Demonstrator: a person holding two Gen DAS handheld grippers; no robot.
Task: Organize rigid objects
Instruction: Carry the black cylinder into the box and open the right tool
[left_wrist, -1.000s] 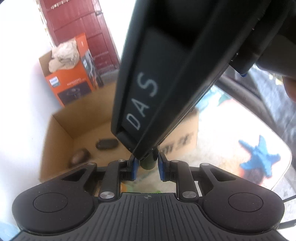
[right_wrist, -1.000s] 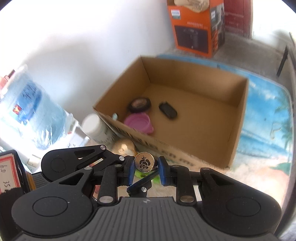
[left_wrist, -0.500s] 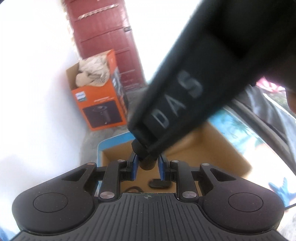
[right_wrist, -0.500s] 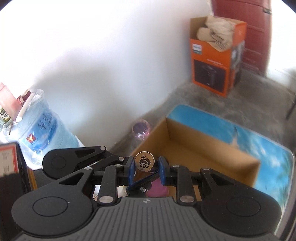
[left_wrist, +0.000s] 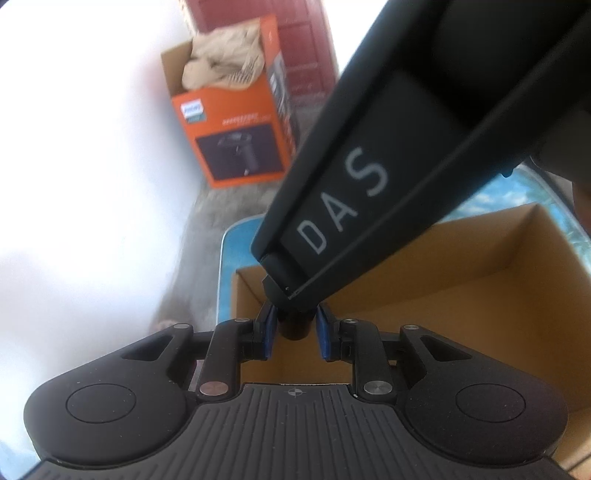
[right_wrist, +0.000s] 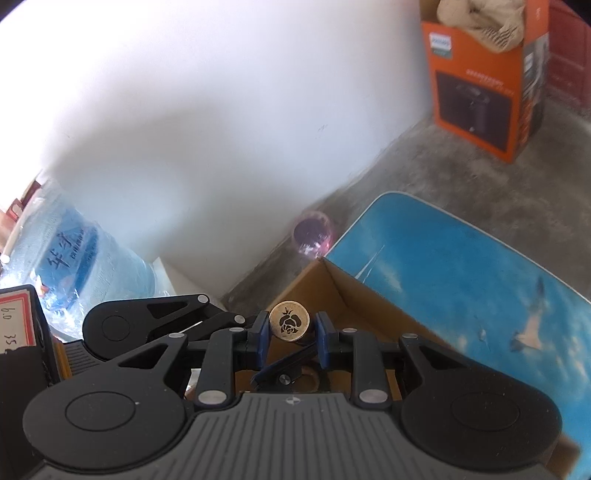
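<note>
My left gripper (left_wrist: 294, 332) is shut on a small dark cylinder (left_wrist: 293, 328), held over the near left corner of an open cardboard box (left_wrist: 461, 266). The right gripper's black body, marked "DAS" (left_wrist: 369, 184), crosses above it and hides much of the view. In the right wrist view my right gripper (right_wrist: 290, 326) is shut on the same cylinder, whose gold cap with a black rose (right_wrist: 289, 322) faces the camera. The left gripper's body (right_wrist: 147, 321) lies just beneath. The box corner (right_wrist: 325, 280) is right behind.
The box stands on a blue beach-print mat (right_wrist: 461, 266) on a concrete floor by a white wall. An orange appliance box (left_wrist: 229, 122) stuffed with paper stands at the back. A pink glass (right_wrist: 314, 232) and a blue water jug (right_wrist: 70, 258) are near the wall.
Both grippers have tilted upward and moved closer over the box with the cylinder held between them. The items on the box floor have dropped out of sight.
</note>
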